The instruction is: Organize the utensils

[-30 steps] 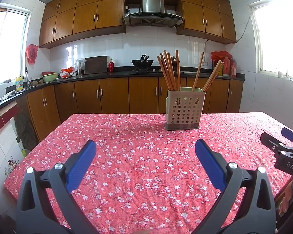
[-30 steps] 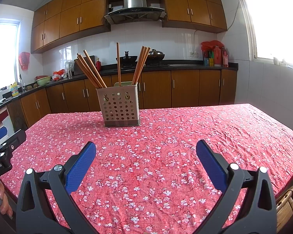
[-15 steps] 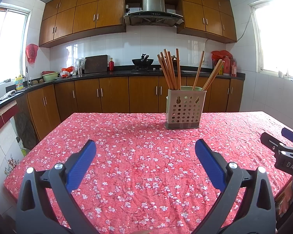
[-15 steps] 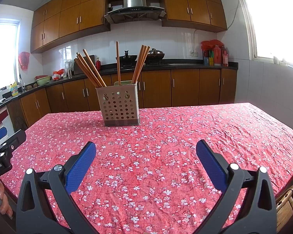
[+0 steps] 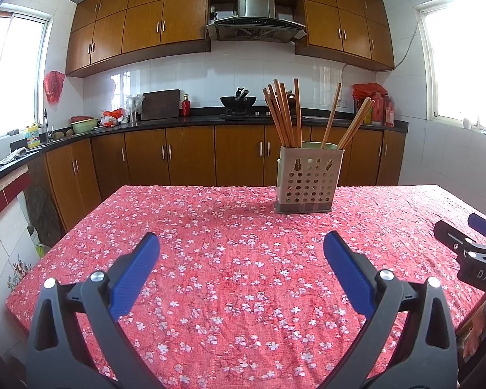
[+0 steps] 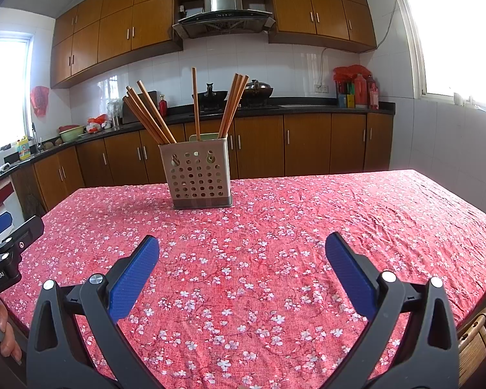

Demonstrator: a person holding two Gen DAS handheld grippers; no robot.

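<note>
A beige perforated utensil holder point(image 5: 308, 181) point(image 6: 200, 176) stands upright on the table's far side. Several wooden chopsticks point(image 5: 282, 113) point(image 6: 152, 115) stick out of it, fanned left and right. My left gripper point(image 5: 241, 243) hovers open over the near part of the table, nothing between its blue pads. My right gripper point(image 6: 242, 244) is open too, empty, and well short of the holder. Each gripper shows at the edge of the other's view: the right one point(image 5: 469, 246) and the left one point(image 6: 6, 243).
The table wears a red floral cloth point(image 5: 230, 243) point(image 6: 291, 227). Behind it run wooden kitchen cabinets point(image 5: 191, 159), a dark counter with a wok point(image 5: 238, 100) and bottles point(image 6: 359, 90). A wicker chair corner point(image 6: 476, 334) sits at the near right table edge.
</note>
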